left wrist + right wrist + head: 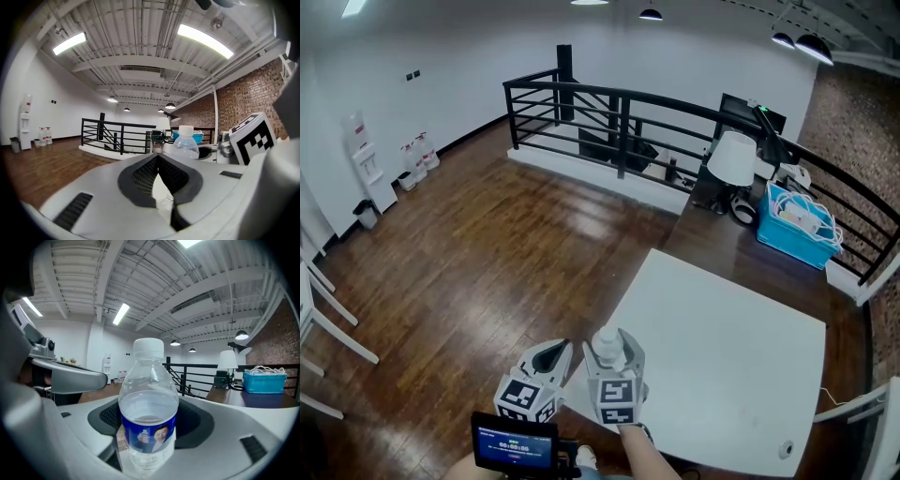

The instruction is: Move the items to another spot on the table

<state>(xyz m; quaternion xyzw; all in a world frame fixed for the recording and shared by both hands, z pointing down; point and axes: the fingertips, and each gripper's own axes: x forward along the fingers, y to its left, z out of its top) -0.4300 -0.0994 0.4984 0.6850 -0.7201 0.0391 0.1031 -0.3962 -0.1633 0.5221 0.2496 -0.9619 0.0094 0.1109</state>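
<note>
The step in hand is the pick-up of the item. The right gripper [610, 356] has its jaws clamped on a water bottle [148, 404], one jaw on each side of the labelled lower body. The bottle stands upright, capped, and roughly half full. In the head view it sits over the near left corner of the white worktop [722, 356], close to the edge. No view shows whether its base rests on the surface or has cleared it. The left gripper [553, 356] hangs just beside the right one, off the worktop edge. Its jaws are together with nothing between them, and it takes no part in the grip. The rest of the worktop shows bare, so any spot further in can serve as the destination. The next move calls for a vertical lift to clear the surface, then a level carry toward the middle or far side. Keep the bottle upright so the water does not shift the load. Set the base flat on the worktop before the jaws are released.
</note>
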